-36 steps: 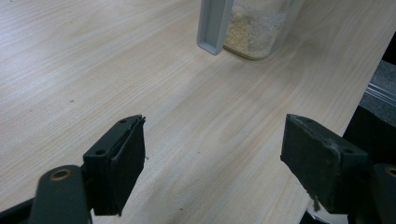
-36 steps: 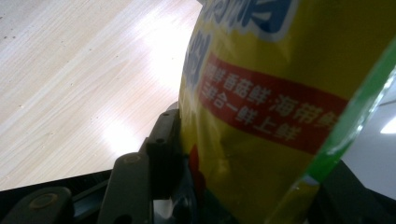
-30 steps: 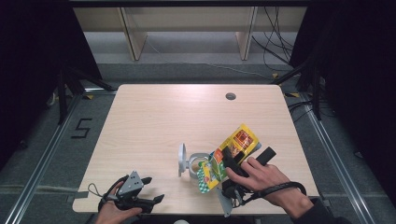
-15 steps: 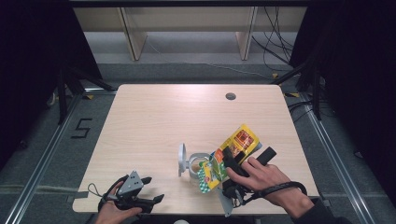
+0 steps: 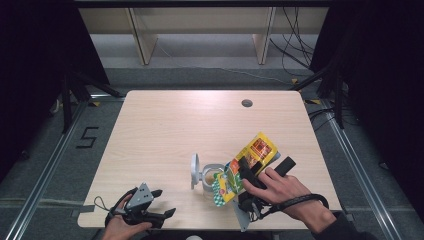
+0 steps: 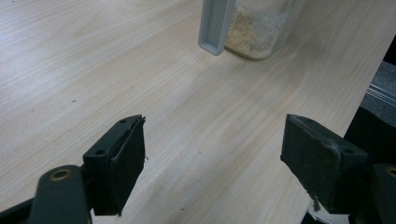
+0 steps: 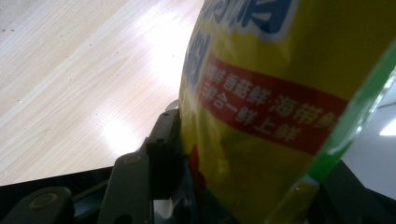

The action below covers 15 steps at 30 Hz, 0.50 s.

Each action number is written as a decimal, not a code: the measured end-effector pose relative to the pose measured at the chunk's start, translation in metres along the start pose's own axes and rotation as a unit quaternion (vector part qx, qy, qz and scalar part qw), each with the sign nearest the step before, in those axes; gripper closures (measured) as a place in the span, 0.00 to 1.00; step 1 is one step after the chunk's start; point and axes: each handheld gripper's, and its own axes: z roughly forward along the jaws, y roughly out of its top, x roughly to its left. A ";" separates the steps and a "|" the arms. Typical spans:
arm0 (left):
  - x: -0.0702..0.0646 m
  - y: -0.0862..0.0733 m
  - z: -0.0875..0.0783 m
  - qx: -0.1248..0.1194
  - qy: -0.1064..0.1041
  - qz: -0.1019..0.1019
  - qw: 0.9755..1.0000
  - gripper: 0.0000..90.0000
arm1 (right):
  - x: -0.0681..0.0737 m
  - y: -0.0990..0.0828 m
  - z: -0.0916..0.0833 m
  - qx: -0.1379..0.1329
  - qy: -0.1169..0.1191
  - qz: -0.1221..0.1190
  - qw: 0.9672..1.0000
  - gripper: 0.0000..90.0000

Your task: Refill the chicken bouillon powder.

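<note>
The left gripper [image 5: 165,214] rests at the near left corner of the table [image 5: 165,125], its jaws spread wide with only bare wood between them; it holds nothing. In the left gripper view, the jar [image 6: 261,28] stands ahead of it, well apart.

The jar [image 5: 209,177] sits near the front middle of the table, clear-walled, partly filled with a pale, crumbly powder. Its grey lid [image 5: 194,171] is flipped up on the left side, so the mouth is open. It looks light and rigid, and I judge it easy to tip if nudged, since nothing steadies it.

Just right of the jar and leaning over its mouth is the pouch [image 5: 245,167], a yellow and green printed bag, tilted with its lower end at the jar. The right gripper [image 5: 250,177] has its jaws closed about halfway, clamped on the pouch across its middle; in the right gripper view a black pad [image 7: 163,149] presses the yellow film [image 7: 280,93] from one side.

The pouch is probably soft, glossy film: slippery, prone to crumple, and its loose contents would shift as it tips, so the weight moves towards the low end. A hold across the middle, as now, seems sensible: firm enough to stop sliding, yet not so hard as to squeeze powder out in a rush. The jar would best be steadied by its wall, below the hinged lid.
</note>
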 end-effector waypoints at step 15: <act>0.000 0.000 0.000 0.000 0.000 0.001 1.000 0.24 | -0.001 0.001 0.000 0.002 0.002 -0.003 1.000 0.60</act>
